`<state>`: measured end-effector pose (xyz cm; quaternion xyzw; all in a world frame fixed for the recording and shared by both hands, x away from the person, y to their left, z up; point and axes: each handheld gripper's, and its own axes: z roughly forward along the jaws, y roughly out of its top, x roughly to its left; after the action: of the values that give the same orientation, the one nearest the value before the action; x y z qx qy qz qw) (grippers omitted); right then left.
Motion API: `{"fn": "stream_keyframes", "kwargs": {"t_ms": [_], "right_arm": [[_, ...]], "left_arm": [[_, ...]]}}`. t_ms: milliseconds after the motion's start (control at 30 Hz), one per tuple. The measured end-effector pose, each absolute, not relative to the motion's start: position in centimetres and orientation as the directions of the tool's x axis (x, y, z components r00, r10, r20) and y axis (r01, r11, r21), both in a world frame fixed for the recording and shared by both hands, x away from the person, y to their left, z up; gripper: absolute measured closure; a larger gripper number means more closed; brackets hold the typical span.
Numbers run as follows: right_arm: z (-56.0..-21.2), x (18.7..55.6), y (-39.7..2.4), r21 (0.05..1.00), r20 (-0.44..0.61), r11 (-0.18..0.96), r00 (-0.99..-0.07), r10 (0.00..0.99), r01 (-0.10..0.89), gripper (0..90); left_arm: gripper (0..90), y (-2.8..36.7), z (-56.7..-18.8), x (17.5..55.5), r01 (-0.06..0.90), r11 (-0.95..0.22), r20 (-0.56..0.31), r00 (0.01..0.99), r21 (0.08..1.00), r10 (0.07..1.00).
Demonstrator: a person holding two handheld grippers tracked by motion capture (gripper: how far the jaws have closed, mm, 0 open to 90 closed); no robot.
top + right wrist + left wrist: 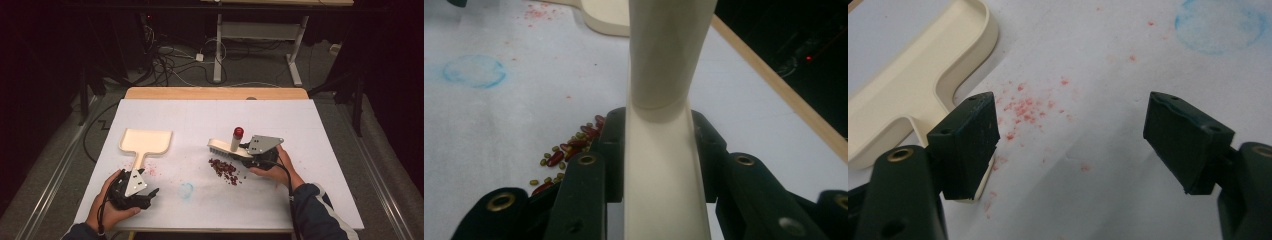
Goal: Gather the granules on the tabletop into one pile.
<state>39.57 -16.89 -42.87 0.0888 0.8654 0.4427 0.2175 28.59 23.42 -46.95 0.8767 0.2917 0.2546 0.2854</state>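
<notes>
The right tongs (248, 152) are pinching the cream handle of a small hand brush (227, 146), whose bristle head sits on the white surface (310, 150) just behind a little heap of dark red beans (225, 170). From the right gripper view the handle runs straight up between the two black jaws, clamped on both flanks, which looks like a grip chosen to keep the brush from twisting when it is dragged. The red-capped end of the handle (238, 132) stands up and away from the person, so the bristles face down towards the beans, placed, I would guess, to sweep them leftward.

The cream dustpan (146, 142) lies flat well to the left of the beans, its handle pointing back towards the person and its open mouth facing away. The left tongs (142, 196) are spread wide and holding nothing; in the left gripper view the nearer jaw sits right at the tip of the dustpan handle, though I cannot tell whether it touches it. That position reads as readiness to take the handle (nothing is closed on it yet) and steady the pan.

Faint red speckles (1023, 107) mark the surface beside the pan handle, and a smudged blue ring (186, 190) sits between the two hands.
</notes>
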Motion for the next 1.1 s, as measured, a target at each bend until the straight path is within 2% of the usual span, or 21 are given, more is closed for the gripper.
{"fn": "stream_keyframes", "kwargs": {"t_ms": [167,233,267,300,400,433,467,567,733,1100], "right_arm": [[-40.9,38.3,-19.2,0.857,-0.249,0.514,-0.903,0.351,-0.036,66.8],[-40.0,37.2,-20.2,0.875,-0.208,0.482,-0.935,0.286,-0.047,66.9],[-40.0,37.2,-20.2,0.875,-0.208,0.482,-0.935,0.286,-0.047,66.9],[-39.8,36.3,-20.5,0.872,-0.191,0.486,-0.956,0.222,-0.061,66.8],[-40.0,35.4,-20.5,0.863,-0.168,0.498,-0.978,0.12,-0.087,66.8],[-40.0,35.4,-20.5,0.863,-0.168,0.498,-0.978,0.12,-0.087,66.8],[-40.3,35.0,-20.2,0.852,-0.145,0.513,-0.988,0.048,-0.1,66.8],[-40.7,34.9,-19.7,0.838,-0.13,0.535,-0.991,-0.002,-0.111,66.8],[-42.2,35.9,-18.2,0.814,-0.085,0.57,-0.994,-0.068,-0.109,66.8],[-43.5,39.8,-15.8,0.815,-0.045,0.572,-0.994,-0.1,-0.094,66.7]], "left_arm": [[21.1,23.5,-46.9,28.5,0.362,-0.666,0.281,0.7,0.652,0.656],[21.1,23.4,-46.9,28.5,0.36,-0.667,0.284,0.7,0.652,0.655],[21.1,23.4,-46.9,28.5,0.36,-0.67,0.285,0.702,0.649,0.653],[21.1,23.4,-46.9,28.5,0.36,-0.671,0.286,0.702,0.648,0.652],[21.1,23.3,-46.9,28.5,0.36,-0.672,0.286,0.702,0.647,0.652],[21.1,23.2,-46.9,28.5,0.36,-0.673,0.286,0.703,0.646,0.651],[21.1,23.2,-46.9,28.5,0.361,-0.673,0.286,0.703,0.646,0.651],[21.1,23.2,-47.0,28.6,0.363,-0.673,0.283,0.705,0.644,0.65],[21.2,23.2,-47.1,28.6,0.365,-0.675,0.279,0.709,0.641,0.648],[21.2,22.8,-47.2,28.8,0.367,-0.671,0.258,0.722,0.644,0.642]]}}
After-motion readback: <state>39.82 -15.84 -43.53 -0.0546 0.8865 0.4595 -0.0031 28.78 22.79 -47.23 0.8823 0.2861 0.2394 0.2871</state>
